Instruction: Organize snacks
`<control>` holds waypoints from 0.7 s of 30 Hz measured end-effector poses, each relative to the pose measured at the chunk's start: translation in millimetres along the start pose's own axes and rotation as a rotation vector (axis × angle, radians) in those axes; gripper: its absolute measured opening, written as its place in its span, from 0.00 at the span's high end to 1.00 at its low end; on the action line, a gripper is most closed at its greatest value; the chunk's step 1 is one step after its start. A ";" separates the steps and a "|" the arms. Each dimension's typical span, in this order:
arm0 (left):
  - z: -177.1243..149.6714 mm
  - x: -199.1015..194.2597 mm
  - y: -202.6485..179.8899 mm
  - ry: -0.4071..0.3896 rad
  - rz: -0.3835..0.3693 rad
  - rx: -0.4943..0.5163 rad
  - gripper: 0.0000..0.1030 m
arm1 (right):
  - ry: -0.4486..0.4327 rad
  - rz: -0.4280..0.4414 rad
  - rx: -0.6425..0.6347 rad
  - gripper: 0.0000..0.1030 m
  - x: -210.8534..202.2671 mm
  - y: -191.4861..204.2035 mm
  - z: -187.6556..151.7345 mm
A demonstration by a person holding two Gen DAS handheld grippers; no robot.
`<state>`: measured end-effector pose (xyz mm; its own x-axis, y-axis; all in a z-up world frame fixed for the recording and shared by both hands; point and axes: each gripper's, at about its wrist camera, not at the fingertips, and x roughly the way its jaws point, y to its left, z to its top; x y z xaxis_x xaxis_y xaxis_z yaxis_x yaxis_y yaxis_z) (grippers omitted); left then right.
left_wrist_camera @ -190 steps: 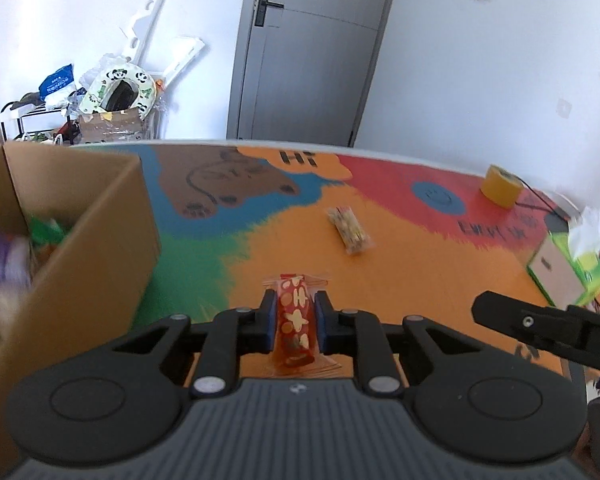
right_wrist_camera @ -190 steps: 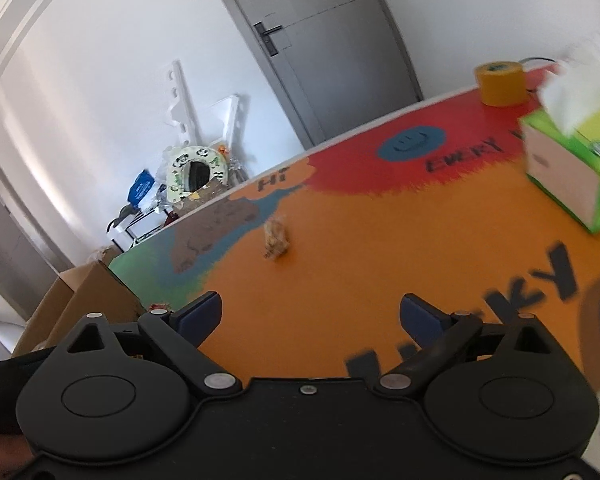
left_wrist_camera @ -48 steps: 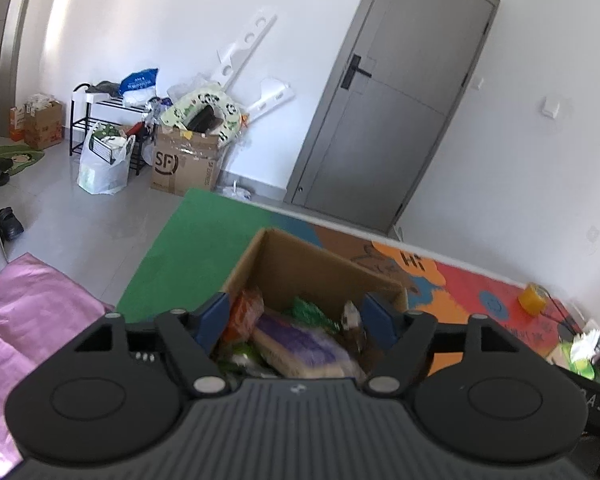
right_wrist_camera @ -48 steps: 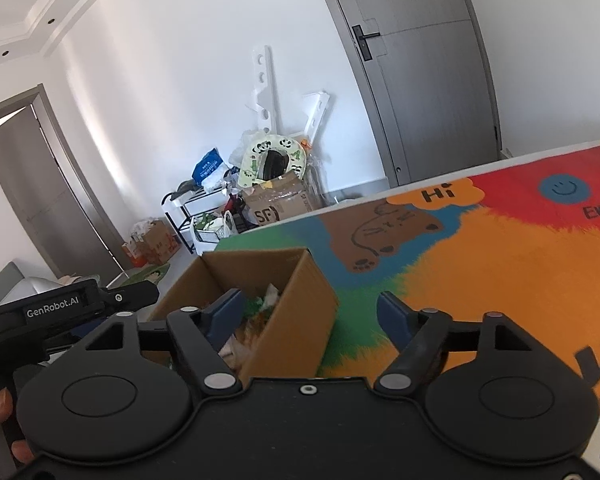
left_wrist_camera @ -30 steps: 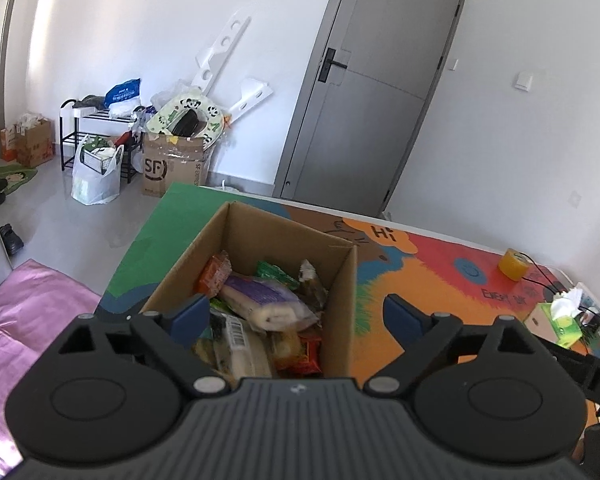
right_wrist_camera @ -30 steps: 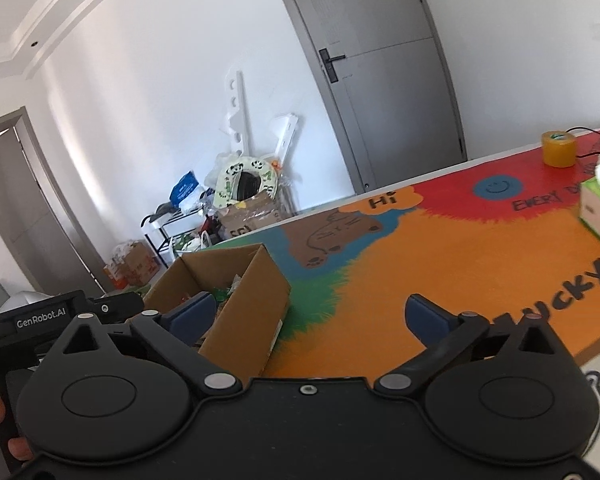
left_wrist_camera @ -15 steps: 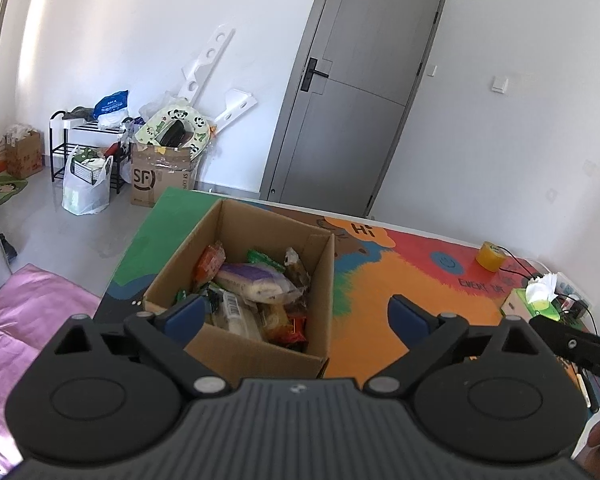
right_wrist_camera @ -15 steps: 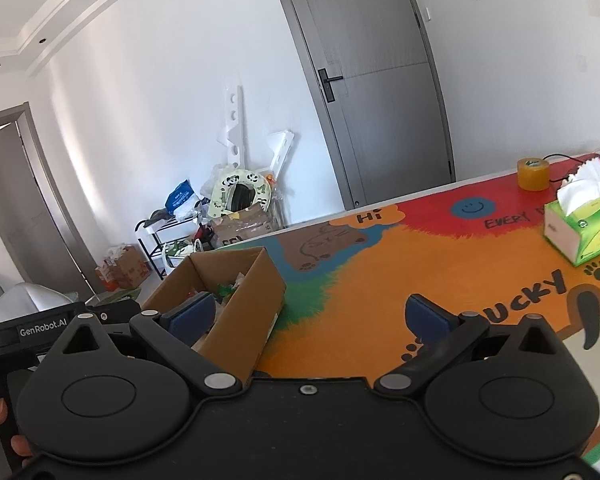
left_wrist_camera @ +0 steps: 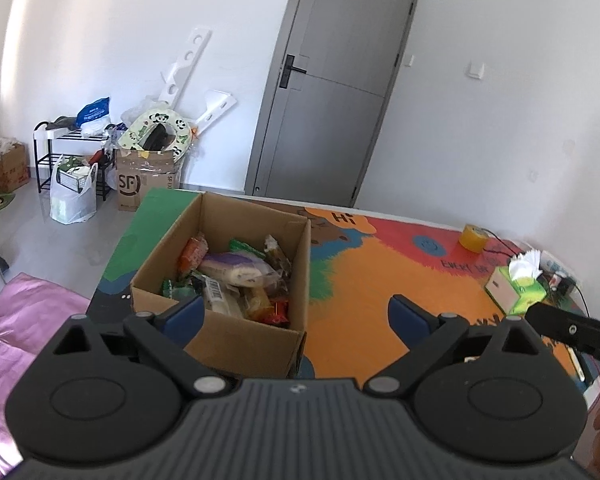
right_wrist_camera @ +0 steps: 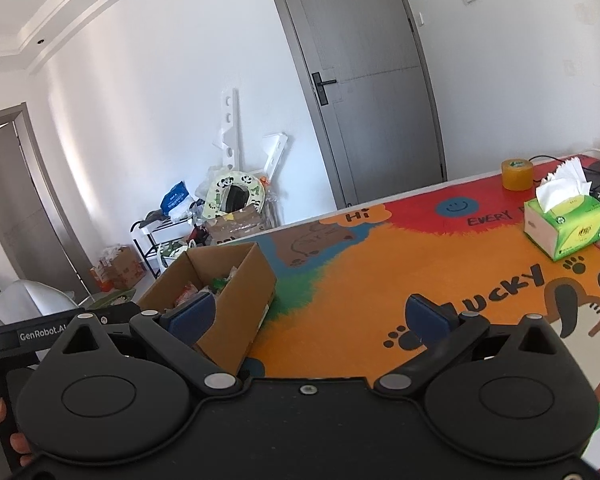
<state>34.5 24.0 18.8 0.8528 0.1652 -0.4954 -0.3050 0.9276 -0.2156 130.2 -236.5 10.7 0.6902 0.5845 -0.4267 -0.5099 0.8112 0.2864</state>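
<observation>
An open cardboard box point(left_wrist_camera: 228, 340) point(right_wrist_camera: 236, 280) stands at the left end of the colourful table mat point(left_wrist_camera: 360, 272) point(right_wrist_camera: 380, 272). Several snack packets point(left_wrist_camera: 236, 268) lie inside it: a purple-and-white pack, an orange one, green ones, a red one. My left gripper point(left_wrist_camera: 296, 314) hangs open and empty above and in front of the box. Higher up and to the box's right, my right gripper point(right_wrist_camera: 310, 316) stands wide open with nothing in it. No loose snack shows on the mat.
A green tissue box point(left_wrist_camera: 516, 290) point(right_wrist_camera: 564, 226) and a yellow tape roll point(left_wrist_camera: 473, 236) point(right_wrist_camera: 517, 175) sit at the mat's right end, with cables. Behind the table are a grey door point(left_wrist_camera: 332, 100), a shoe rack and boxes point(left_wrist_camera: 144, 184). A pink mat point(left_wrist_camera: 20, 320) lies on the floor at left.
The red snack that my left gripper held is gone from it. Both grippers have pulled back and risen from the box, so more of the table shows.
</observation>
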 end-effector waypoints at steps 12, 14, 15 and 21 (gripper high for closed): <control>-16.0 -10.6 -4.3 0.032 -0.017 0.090 0.05 | 0.026 0.006 -0.015 0.00 -17.6 1.9 -16.3; -17.9 -11.1 -6.9 0.036 -0.015 0.108 0.05 | 0.030 0.000 -0.018 0.00 -20.3 2.2 -19.0; -19.3 -11.6 -7.3 0.038 -0.014 0.113 0.05 | 0.034 0.000 -0.021 0.00 -21.5 2.1 -20.7; -23.5 -13.1 -11.7 0.045 -0.011 0.139 0.05 | 0.044 -0.013 -0.030 0.00 -24.0 4.3 -28.0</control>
<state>16.9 3.1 8.0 0.8348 0.1420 -0.5319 -0.2310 0.9673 -0.1043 97.0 -247.7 -1.8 0.6740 0.5723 -0.4672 -0.5171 0.8171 0.2549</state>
